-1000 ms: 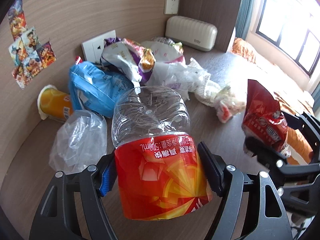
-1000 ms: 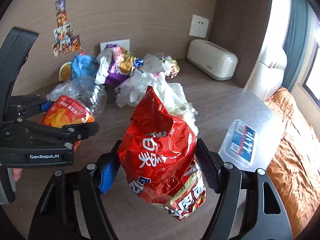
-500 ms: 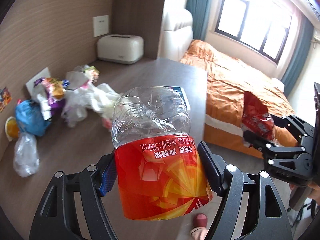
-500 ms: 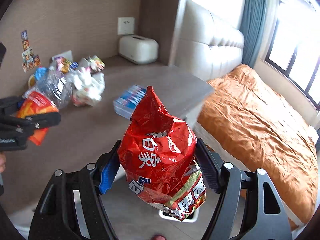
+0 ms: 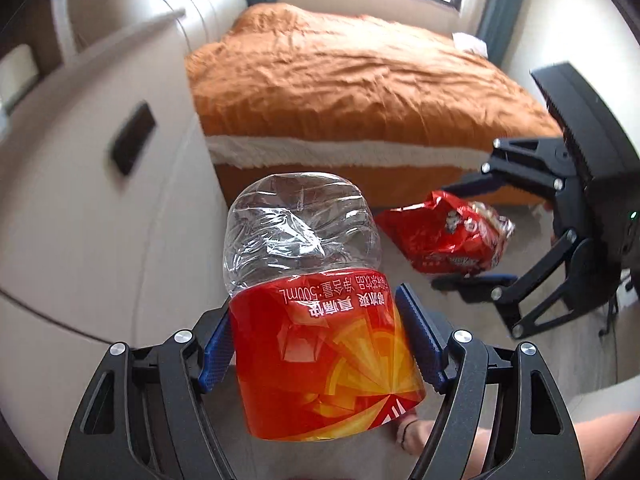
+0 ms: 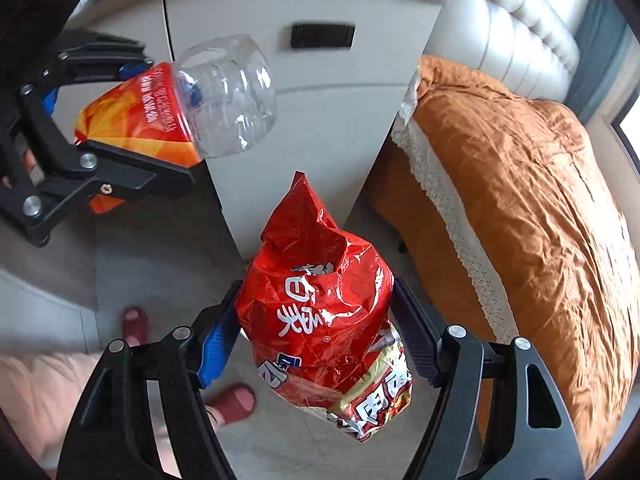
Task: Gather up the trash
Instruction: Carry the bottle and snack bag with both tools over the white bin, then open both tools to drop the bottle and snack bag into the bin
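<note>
Where the left wrist cam looks down its own fingers, the left gripper (image 5: 320, 344) is clamped on a crushed plastic bottle (image 5: 316, 300), blue pads pressing both sides of the red-orange label w/ the clear crumpled base sticking out ahead. Beyond it: a white cabinet (image 5: 100, 220) w/ a dark recessed handle on the left, a bed w/ orange bedspread (image 5: 352, 76) straight ahead, window at the top edge. To the right in the same view the right gripper (image 5: 468, 240) comes in from the side, closed on a red snack bag (image 5: 448, 236), held over pale floor, well apart from the bottle. Bottom edge shows a bit of foot and bare leg. Right wrist cam: the right gripper (image 6: 316, 340) has its jaws pinched on the red snack bag (image 6: 320, 316), bag standing up betw. the pads, torn top open, yellow-printed lower end hanging below. Upper left, the left gripper (image 6: 132, 108) holds the bottle (image 6: 180, 108) tilted, clear end pointing at the cabinet (image 6: 320, 120). Only this view shows two dark-red slippers (image 6: 232, 402) on the floor below, plus the lace trim along the bedspread (image 6: 520, 208) edge and the padded headboard (image 6: 528, 28).
</note>
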Available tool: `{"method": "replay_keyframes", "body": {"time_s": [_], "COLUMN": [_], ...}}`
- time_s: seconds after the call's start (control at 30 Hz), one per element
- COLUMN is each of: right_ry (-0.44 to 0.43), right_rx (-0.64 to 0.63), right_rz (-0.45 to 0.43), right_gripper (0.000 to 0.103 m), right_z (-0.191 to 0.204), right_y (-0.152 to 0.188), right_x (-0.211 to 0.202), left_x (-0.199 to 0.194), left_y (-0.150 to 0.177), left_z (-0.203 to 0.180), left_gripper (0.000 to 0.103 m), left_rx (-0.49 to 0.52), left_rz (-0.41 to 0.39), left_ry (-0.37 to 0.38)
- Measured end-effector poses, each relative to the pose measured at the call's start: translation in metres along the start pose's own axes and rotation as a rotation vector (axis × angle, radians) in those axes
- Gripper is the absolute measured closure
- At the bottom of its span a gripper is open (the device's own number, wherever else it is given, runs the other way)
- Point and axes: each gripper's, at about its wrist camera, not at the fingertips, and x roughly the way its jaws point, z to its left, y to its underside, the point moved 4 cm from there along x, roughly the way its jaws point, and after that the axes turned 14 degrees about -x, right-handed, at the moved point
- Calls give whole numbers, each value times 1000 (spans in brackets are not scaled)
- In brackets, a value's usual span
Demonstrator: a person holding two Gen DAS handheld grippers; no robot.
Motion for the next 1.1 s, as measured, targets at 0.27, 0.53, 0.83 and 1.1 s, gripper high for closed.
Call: {"method": "replay_keyframes", "body": {"time_s": [0.27, 0.53, 0.83, 1.1], "right_ry": [-147, -196, -204, -202], "right_rx": [-118, -181, -321, -291], "right_rz": [32, 17, 45, 47], "right_gripper": [30, 26, 5, 5], "right_z": [0, 5, 20, 10], "right_y": [68, 89, 102, 92], "right_x": [137, 231, 257, 244], "left_x": [180, 283, 306, 291], "left_y": [57, 86, 105, 98], "left_z": [7, 16, 19, 20], "left_gripper": [30, 22, 5, 5], "left_rx": [68, 130, 191, 159], "left_rz": [223, 298, 306, 305], "left_ry": [45, 38, 37, 27]}}
